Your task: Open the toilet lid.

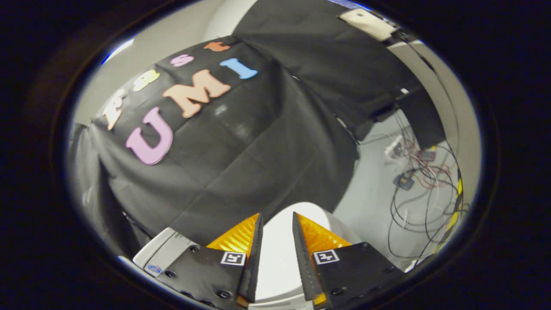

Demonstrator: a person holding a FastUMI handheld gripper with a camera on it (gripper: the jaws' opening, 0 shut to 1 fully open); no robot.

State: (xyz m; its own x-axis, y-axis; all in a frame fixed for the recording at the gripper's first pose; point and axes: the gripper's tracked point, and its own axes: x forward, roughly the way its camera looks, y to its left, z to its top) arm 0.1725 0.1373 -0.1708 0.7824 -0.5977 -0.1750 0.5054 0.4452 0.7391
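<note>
black cloth [241,142] is draped as the booth's wall beyond the gripper, and past its edge a pale grey floor [370,202] is seen, where a tangle of thin black and red cables [424,181] and a few small devices lie loose, well apart from the work. a light grey box-shaped unit [165,249] is set just beside one finger, low against the cloth; what it serves cannot be told.

the smooth white plastic toilet lid [280,245] is seen in the gap between the two fingers and just beyond their tips, with its rounded far edge against the cloth. whether it is lying flat or already raised cannot be judged from this angle, so the progress of the task is left open; it is judged that the lid is being lined up for a grip or a lift at its edge.

the gripper [277,221] is held with its fingers parted by a narrow gap, nothing being pressed between them. the pads [256,254] are turned toward each other, and the lid is framed by them rather than clamped. the tool is held tilted to one side, as is shown by the slanted wall and floor, and it is pointed forward and slightly downward over the lid.
</note>
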